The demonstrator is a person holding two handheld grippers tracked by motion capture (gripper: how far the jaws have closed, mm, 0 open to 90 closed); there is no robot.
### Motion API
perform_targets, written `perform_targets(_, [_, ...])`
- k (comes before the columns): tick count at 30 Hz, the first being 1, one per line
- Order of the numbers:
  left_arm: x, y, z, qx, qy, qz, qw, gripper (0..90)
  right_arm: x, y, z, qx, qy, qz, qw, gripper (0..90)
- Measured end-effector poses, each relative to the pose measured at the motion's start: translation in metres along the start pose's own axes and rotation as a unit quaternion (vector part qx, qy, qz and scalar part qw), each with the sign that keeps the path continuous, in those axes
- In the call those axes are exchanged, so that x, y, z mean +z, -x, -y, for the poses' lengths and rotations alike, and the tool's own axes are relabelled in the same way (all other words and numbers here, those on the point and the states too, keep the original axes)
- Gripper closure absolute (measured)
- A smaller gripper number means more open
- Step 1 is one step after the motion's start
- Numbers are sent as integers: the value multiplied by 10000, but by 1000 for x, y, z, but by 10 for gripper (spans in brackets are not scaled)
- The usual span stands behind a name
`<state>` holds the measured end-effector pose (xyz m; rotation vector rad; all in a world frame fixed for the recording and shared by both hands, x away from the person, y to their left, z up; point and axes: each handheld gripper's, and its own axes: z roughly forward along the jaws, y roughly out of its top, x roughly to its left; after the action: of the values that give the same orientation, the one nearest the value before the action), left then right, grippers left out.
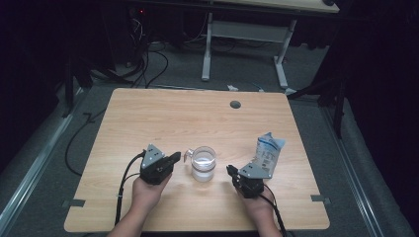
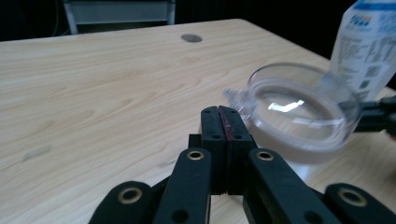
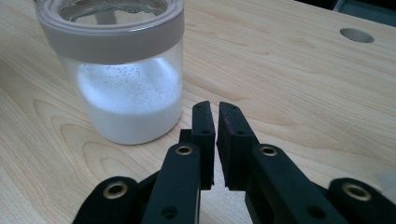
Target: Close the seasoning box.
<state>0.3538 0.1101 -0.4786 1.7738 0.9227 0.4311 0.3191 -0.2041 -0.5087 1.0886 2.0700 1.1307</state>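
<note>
High view: jar [image 1: 203, 163] stands near the desk's [image 1: 163, 118] front edge, about midway, between left gripper [image 1: 174, 159] and right gripper [image 1: 230, 171]; pouch [image 1: 267, 154] upright just beyond the right gripper, toward the right edge.

Left gripper view: jaws pressed together, empty, tips just short of the jar's rim and a small tab on its lid.

Right gripper view: jaws a narrow slit apart, holding nothing, jar just beside them. Here the contents show: white powder [image 3: 130, 105] filling the lower half, specks clinging to the wall above.

Pouch is white and blue; its print is too blurred to read.
</note>
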Motion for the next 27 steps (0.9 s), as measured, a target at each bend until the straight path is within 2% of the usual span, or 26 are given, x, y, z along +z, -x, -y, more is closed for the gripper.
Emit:
perform_targets(1, [0, 0, 0, 0, 0, 0, 10000, 884, 0, 0, 0, 6, 24, 3, 10000, 857])
perform_targets(3, [-11, -10, 12, 129, -145, -159, 9997, 865, -1, 0, 0, 36, 75, -2, 10000, 869])
perform_targets(5, [-19, -19, 21, 139, -226, -287, 9992, 839, -1, 0, -1, 81, 130, 15, 9999, 886])
perform_targets(6, [-24, -25, 26, 106, -245, -332, 9991, 820, 0, 0, -2, 99, 155, 20, 9998, 898])
perform_targets(7, [-27, -27, 30, -113, -98, -370, 9992, 790, 1, 0, -3, 115, 189, 31, 9998, 899])
perform_targets(9, [-36, -35, 38, -159, -45, -557, 9983, 722, 3, 1, -8, 201, 250, 4, 9995, 900])
perform_targets(10, [-40, -39, 41, -168, -53, -585, 9981, 693, 5, 1, -12, 208, 267, 26, 9994, 900])
perform_targets(11, [-43, -42, 43, -279, 0, -633, 9976, 657, 7, 0, -15, 202, 287, 42, 9994, 900])
perform_targets(12, [-39, -34, 46, -1144, 544, -563, 9903, 630, 10, -1, -18, 196, 306, 54, 9993, 900])
perform_targets(13, [-48, -45, 48, -665, 225, -675, 9952, 617, 14, -2, -21, 166, 290, 61, 9994, 900])
perform_targets(14, [-55, -52, 50, -416, 58, -742, 9964, 610, 17, -3, -24, 137, 269, 78, 9995, 900])
perform_targets(15, [-61, -57, 54, -260, -27, -798, 9965, 597, 21, -4, -27, 118, 258, 74, 9996, 900])
perform_targets(16, [-60, -54, 58, -659, 265, -759, 9946, 587, 24, -6, -29, 108, 245, 88, 9996, 900])
perform_targets(17, [-70, -66, 60, -80, -196, -860, 9961, 585, 26, -7, -30, 92, 227, 75, 9997, 900])
perform_targets(19, [-72, -72, 62, -258, -184, -836, 9960, 584, 30, -8, -33, 7, 185, 94, 9998, 900])
perform_targets(20, [-72, -74, 62, -282, -163, -857, 9958, 577, 32, -9, -34, 18, 158, 83, 9998, 900])
perform_targets(23, [-71, -76, 61, -325, -90, -842, 9959, 563, 34, -10, -35, 17, 154, 78, 9998, 900])
perform_targets(27, [-68, -75, 63, -247, -121, -781, 9966, 551, 34, -13, -34, -62, 94, 91, 9999, 900])
